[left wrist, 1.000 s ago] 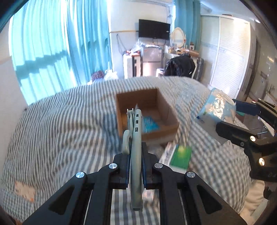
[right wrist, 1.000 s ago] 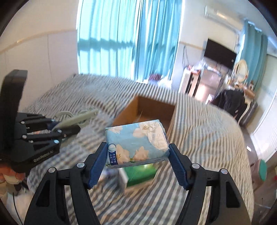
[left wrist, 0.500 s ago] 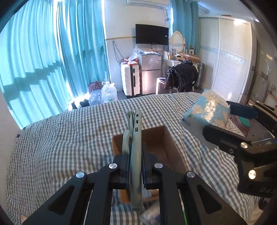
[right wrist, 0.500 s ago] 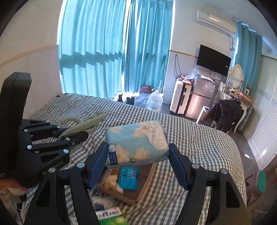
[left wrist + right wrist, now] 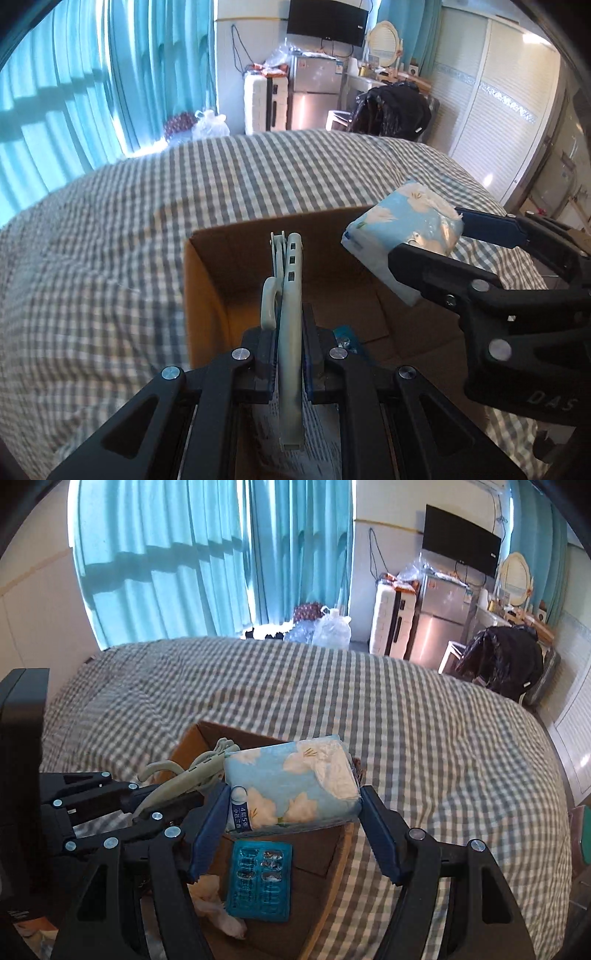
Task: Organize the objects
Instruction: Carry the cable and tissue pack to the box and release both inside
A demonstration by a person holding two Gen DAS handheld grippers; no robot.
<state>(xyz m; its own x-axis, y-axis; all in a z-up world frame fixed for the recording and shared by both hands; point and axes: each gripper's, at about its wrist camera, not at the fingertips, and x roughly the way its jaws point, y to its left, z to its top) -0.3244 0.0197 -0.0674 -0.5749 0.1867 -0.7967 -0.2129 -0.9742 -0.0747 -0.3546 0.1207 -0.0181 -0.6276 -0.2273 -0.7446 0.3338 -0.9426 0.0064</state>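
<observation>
My left gripper is shut on a pale green hanger-like clip, held over the near part of an open cardboard box on the bed. It shows in the right wrist view too. My right gripper is shut on a blue floral tissue pack and holds it above the box. The pack also shows at the right of the left wrist view. Inside the box lie a blue blister pack and a crumpled white tissue.
The box sits on a grey-and-white checked bedspread. Teal curtains, a white suitcase, a small fridge and a chair draped with a black coat stand beyond the bed.
Both grippers have come forward and down over the box, each keeping its object. The box now fills the lower view and its contents show closer.
</observation>
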